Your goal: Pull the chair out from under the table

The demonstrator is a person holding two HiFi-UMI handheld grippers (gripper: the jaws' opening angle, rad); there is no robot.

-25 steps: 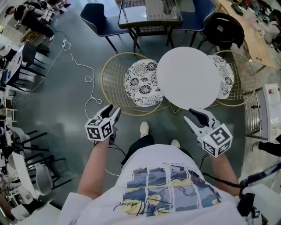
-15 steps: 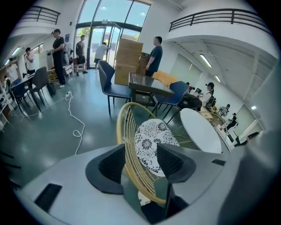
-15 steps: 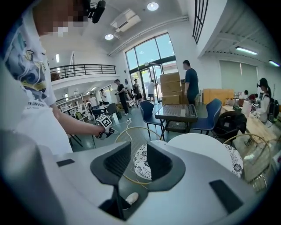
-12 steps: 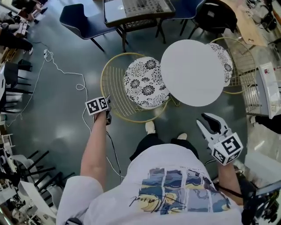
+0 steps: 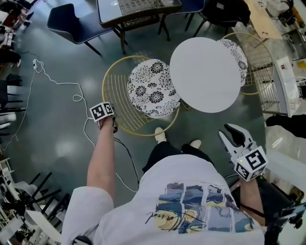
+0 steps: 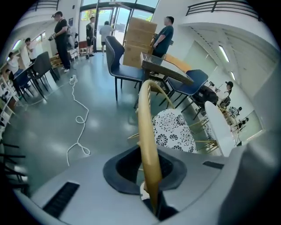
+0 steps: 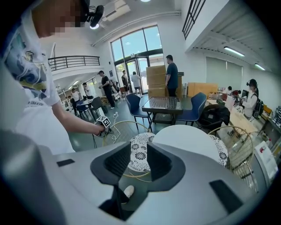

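A gold wire chair (image 5: 117, 103) with a black-and-white patterned cushion (image 5: 152, 88) stands partly tucked under the round white table (image 5: 205, 74). My left gripper (image 5: 111, 122) is down at the chair's left rim. In the left gripper view the gold rim (image 6: 147, 145) runs between the jaws, which are closing on it, with the gripper (image 6: 151, 195) pinching the tube. My right gripper (image 5: 234, 135) hovers at the right, short of the table, open with nothing between its fingers (image 7: 138, 165).
A second gold wire chair (image 5: 253, 62) sits at the table's far right. A white cable (image 5: 76, 93) snakes over the floor to the left. Blue chairs (image 5: 71, 24) and a dark table (image 5: 138, 9) stand behind. The person's feet (image 5: 159, 135) are near the chair.
My left gripper has swung out and down to the chair's left rim and closed round it. The right gripper has drifted a little to the right, still open.
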